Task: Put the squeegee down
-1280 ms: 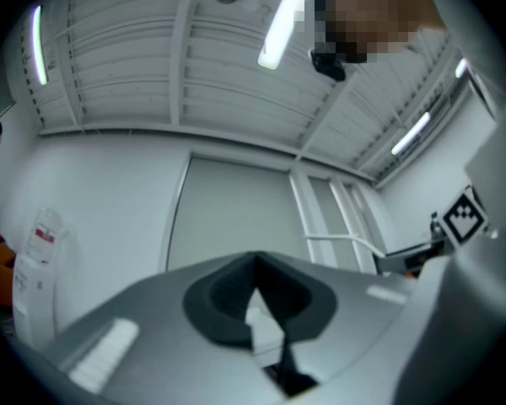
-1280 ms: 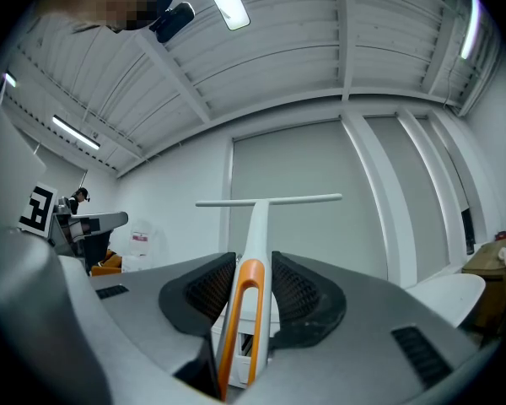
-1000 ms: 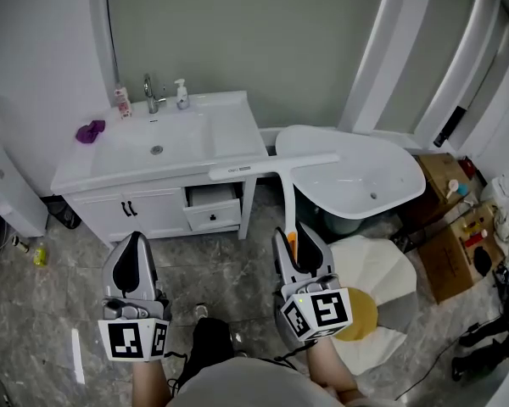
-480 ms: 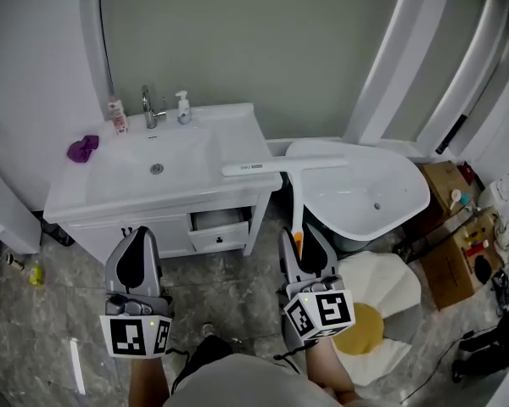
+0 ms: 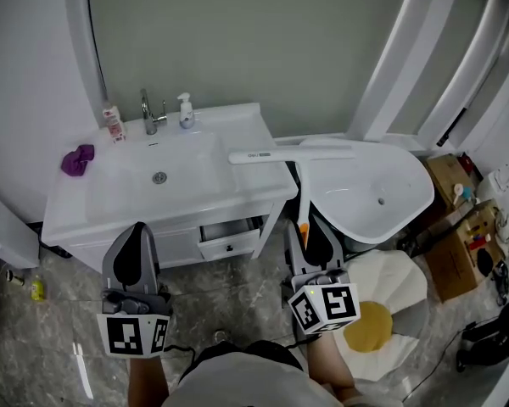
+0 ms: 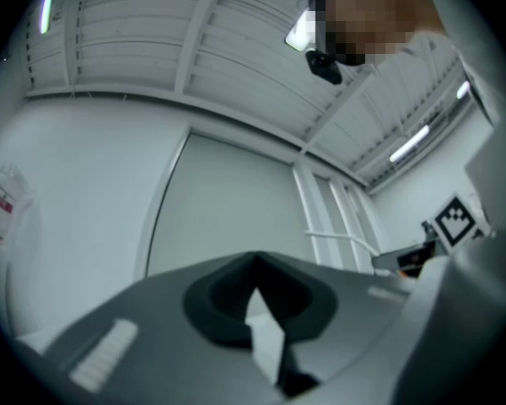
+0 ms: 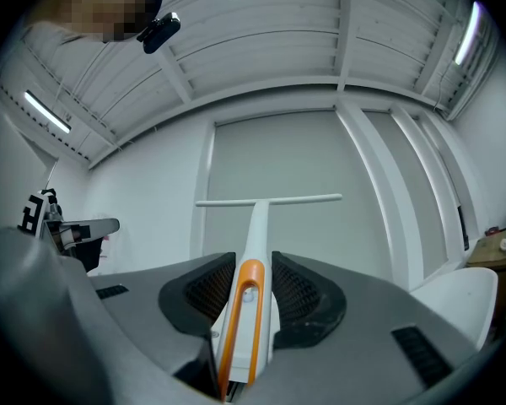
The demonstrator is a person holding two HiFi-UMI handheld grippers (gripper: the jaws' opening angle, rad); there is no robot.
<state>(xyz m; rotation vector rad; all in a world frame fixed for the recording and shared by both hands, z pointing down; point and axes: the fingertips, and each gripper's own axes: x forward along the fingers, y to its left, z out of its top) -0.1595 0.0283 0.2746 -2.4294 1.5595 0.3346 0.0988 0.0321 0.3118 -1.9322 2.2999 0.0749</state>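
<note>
A white squeegee (image 5: pixel 293 154) with an orange-trimmed handle points away from me, its long blade held crosswise in the air over the right end of the vanity top (image 5: pixel 93 214) and the bathtub rim. My right gripper (image 5: pixel 308 227) is shut on its handle. In the right gripper view the squeegee (image 7: pixel 258 222) runs straight out between the pads of the right gripper (image 7: pixel 253 268). My left gripper (image 5: pixel 134 257) hovers in front of the vanity with its fingertips together and nothing in them. In its own view the left gripper (image 6: pixel 255 264) shows only a thin slit.
The vanity has a sink, a faucet (image 5: pixel 150 108), a soap bottle (image 5: pixel 185 108) and a purple cloth (image 5: pixel 76 159). One drawer (image 5: pixel 229 234) stands open. A white bathtub (image 5: pixel 390 185) is on the right, with a yellow-and-white mat (image 5: pixel 377 316) and cardboard boxes (image 5: pixel 454 261) on the floor.
Both grippers have moved forward toward the vanity. The squeegee blade, earlier in front of the counter's right corner, is now above its right end.
</note>
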